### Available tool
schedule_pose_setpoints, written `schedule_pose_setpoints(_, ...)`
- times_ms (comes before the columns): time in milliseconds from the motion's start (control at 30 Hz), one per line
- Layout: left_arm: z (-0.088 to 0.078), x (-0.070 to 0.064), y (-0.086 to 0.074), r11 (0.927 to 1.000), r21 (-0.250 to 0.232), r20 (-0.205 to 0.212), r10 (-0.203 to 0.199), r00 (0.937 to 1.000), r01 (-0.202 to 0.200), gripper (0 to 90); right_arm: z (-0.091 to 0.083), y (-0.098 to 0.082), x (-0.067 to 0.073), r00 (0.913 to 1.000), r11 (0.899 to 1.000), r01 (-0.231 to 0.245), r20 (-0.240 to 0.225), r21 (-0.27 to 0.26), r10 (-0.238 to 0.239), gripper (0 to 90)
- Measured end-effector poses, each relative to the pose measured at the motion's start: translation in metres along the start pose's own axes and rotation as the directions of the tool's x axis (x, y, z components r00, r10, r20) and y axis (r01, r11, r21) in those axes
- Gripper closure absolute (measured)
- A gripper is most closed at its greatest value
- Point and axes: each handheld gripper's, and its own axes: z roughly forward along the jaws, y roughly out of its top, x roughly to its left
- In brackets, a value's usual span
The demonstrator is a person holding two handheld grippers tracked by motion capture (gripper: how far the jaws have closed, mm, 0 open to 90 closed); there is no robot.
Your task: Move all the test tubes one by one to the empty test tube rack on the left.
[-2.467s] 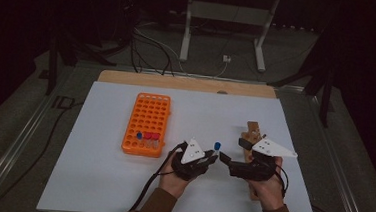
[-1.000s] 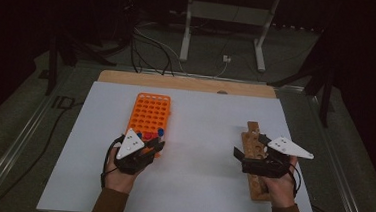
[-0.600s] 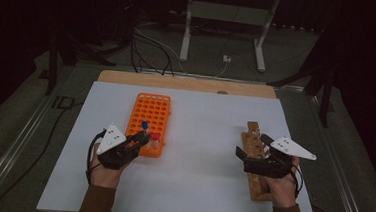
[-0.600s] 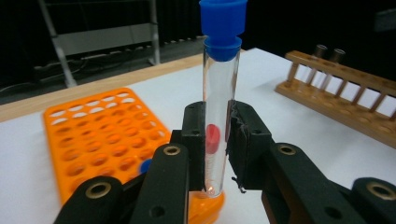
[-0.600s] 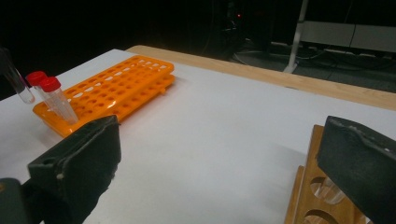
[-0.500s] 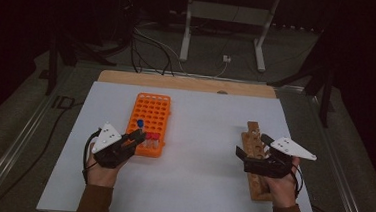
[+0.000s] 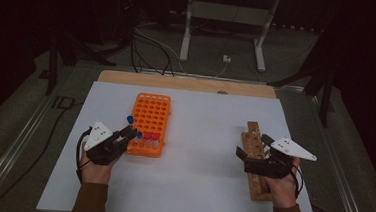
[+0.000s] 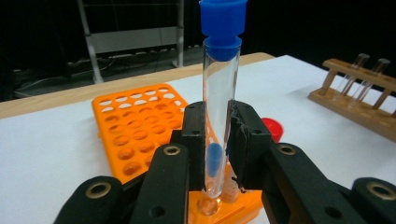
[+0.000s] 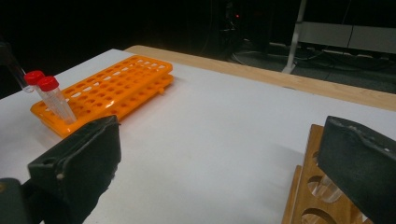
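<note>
Currently my left hand-held gripper pinches the blue-capped tube above the orange rack, near-left on the bench. Risk: off-centre descent jams it on a rim. Right hand-held gripper spread, empty.

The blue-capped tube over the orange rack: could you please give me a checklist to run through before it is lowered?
1. Left hand-held gripper shut on blue-capped tube: ok.
2. Tube upright: ok.
3. Tube bottom at the orange rack near edge: ok.
4. Tube centred on a free hole: cannot tell.
5. Red-capped tubes beside it clear of the jaws: cannot tell.
6. Right hand-held gripper open, away at the wooden rack: ok.
</note>
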Motion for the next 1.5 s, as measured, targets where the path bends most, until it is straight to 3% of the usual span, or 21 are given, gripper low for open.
schedule_pose_setpoints(400,0.011,0.008,-0.016,0.9993,0.037,-0.051,0.003,0.9987,-0.001,77.7,0.001,-0.001,0.001,1.0000,1.000,0.004,-0.001,0.002,-0.004,0.0)
schedule_pose_setpoints(667,0.020,0.007,-0.026,0.9957,0.092,-0.049,0.019,0.9986,-0.014,77.7,0.000,-0.001,0.000,1.0000,1.000,0.002,0.002,0.000,-0.002,0.0)
schedule_pose_setpoints(900,0.024,0.006,-0.034,0.9874,0.157,-0.059,0.034,0.9977,-0.025,77.7,-0.002,-0.001,-0.001,1.0000,1.000,0.000,0.004,-0.006,0.000,0.0)
schedule_pose_setpoints(1233,0.030,0.004,-0.038,0.9696,0.241,-0.067,0.058,0.9961,-0.040,78.1,-0.002,-0.001,-0.001,1.0000,1.000,-0.001,0.005,-0.002,0.001,0.0)
schedule_pose_setpoints(1367,0.033,0.004,-0.042,0.9553,0.291,-0.066,0.072,0.9952,-0.050,78.1,-0.001,-0.002,-0.001,1.0000,1.000,0.000,0.006,0.000,0.000,0.0)
schedule_pose_setpoints(1500,0.032,0.005,-0.043,0.9578,0.285,-0.065,0.058,0.9962,-0.037,78.1,-0.002,-0.001,-0.001,1.0000,1.000,0.002,0.006,-0.001,-0.002,0.0)
